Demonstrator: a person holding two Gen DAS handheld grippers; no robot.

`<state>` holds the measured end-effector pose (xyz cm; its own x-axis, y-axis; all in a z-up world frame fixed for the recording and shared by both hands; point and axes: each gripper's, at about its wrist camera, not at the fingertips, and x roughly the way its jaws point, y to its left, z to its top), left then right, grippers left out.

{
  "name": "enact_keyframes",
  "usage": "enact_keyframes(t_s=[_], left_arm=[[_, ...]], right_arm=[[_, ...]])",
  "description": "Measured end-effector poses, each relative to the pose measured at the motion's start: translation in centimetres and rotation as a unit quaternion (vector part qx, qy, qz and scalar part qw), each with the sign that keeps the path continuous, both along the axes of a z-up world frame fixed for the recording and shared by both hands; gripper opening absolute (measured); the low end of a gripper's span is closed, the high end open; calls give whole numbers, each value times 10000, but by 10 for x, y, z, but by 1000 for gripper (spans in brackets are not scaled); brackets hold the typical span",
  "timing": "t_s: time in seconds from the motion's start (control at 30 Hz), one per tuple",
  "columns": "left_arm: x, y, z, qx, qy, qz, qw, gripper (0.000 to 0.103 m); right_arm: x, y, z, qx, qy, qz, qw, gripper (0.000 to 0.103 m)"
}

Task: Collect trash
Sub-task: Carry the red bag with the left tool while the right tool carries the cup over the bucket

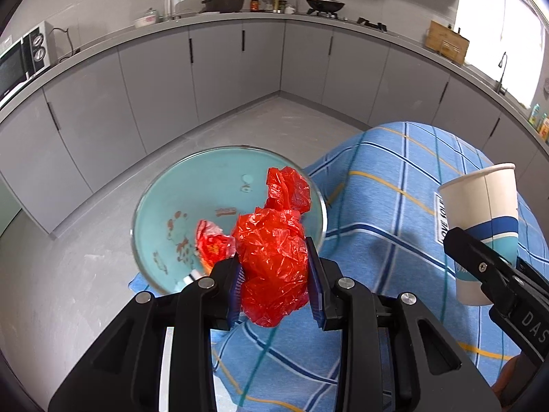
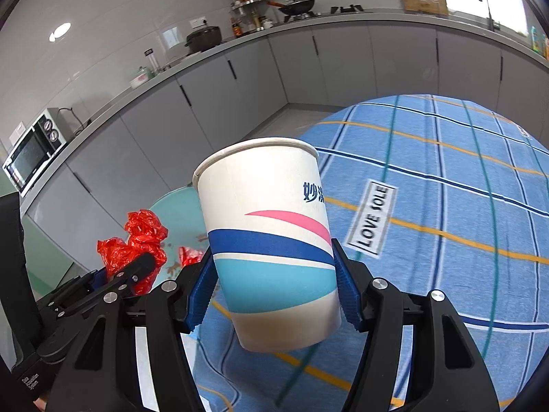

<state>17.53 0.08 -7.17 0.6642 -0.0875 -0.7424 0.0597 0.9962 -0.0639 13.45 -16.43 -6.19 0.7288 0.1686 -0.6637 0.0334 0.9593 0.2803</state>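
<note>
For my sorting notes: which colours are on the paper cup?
The paper cup is white with pink, dark blue and light blue bands; clearest in the right wrist view.

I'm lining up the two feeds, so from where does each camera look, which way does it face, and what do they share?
Left wrist: sits behind the left gripper, facing down-forward at the red plastic bag it clamps, over the teal bin; its own fingers show.
Right wrist: sits behind the right gripper, facing down-forward at the paper cup it clamps; its own fingers show.
Shared: bag, cup, bin, blue checked cloth, each other's gripper, the kitchen counter.
</note>
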Motion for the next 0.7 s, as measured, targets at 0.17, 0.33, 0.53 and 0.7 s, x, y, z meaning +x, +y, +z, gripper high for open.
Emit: enact_keyframes(t_s=[0.17,0.33,0.53,0.7], left_arm=[[3,11,0,-20,0,102,9999,32],[5,21,-2,-19,29,208,9998,32],[10,32,-3,-35,30,339,9994,32],[15,46,-6,-70,71,489,9988,32]], right_arm=[[6,16,1,4,0,154,9999,62],[12,29,1,11,3,295,9996,62],[19,41,0,44,27,426,9991,62],[26,54,0,28,31,579,9983,62]])
